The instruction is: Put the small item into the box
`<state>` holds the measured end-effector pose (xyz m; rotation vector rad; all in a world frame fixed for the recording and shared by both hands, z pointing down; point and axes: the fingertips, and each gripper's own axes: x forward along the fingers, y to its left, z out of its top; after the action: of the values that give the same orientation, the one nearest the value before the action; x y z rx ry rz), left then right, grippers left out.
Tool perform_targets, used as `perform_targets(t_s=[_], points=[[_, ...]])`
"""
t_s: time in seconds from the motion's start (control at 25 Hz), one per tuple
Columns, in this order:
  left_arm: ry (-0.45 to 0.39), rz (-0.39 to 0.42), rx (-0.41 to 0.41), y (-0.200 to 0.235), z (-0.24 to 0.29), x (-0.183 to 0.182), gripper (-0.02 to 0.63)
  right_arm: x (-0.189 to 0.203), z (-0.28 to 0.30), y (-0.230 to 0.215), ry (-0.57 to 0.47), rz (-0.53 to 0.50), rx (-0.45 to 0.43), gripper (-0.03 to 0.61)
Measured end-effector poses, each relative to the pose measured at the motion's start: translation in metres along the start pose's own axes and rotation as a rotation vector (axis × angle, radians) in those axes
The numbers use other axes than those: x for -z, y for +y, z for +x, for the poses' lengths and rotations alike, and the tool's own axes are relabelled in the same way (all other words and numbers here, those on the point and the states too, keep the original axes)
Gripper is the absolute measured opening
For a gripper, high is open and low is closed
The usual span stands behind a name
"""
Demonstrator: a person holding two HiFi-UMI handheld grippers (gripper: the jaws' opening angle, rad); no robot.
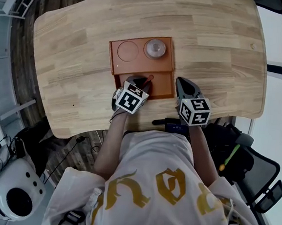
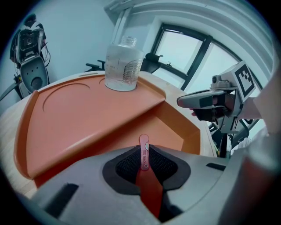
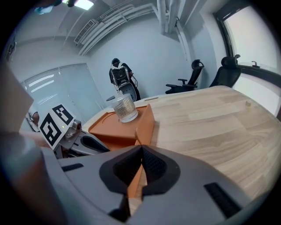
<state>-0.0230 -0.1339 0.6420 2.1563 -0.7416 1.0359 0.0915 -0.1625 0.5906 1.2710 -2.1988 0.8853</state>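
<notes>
We see the small red item [image 2: 143, 141] pinched upright in the left gripper [image 2: 143, 153], jaws clamped on it, over the sunken compartment of the orange box [image 2: 88, 118]. A clear jar [image 2: 124, 63] sits on the box's raised shelf. The right gripper [image 3: 141, 151] is closed and empty, just beside the box over the table [image 3: 210, 123].

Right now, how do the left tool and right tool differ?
The left tool pinches a small red item; the right tool seems to pinch the box's right wall. The left tool hangs over the box's open pocket; the right tool sits at its edge. Both are shut.
</notes>
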Motion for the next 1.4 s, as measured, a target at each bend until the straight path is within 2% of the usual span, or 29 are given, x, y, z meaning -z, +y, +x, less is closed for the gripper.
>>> perform_targets(t_s=[0.52, 0.92, 1.16, 1.4], points=[[0.007, 0.004, -0.001, -0.002, 0.004, 0.001, 0.060, 0.001, -0.005, -0.003, -0.009, 0.005, 0.010, 0.011], [-0.026, 0.017, -0.009, -0.005, -0.001, -0.005, 0.060, -0.005, -0.015, -0.002, -0.035, 0.002, 0.017, 0.011], [-0.075, -0.010, -0.025, -0.005, -0.016, -0.012, 0.058, -0.009, -0.021, 0.002, -0.054, -0.008, 0.018, 0.011], [-0.203, -0.049, -0.065, -0.003, -0.043, -0.032, 0.032, -0.016, -0.031, 0.009, -0.082, -0.021, 0.017, 0.011]])
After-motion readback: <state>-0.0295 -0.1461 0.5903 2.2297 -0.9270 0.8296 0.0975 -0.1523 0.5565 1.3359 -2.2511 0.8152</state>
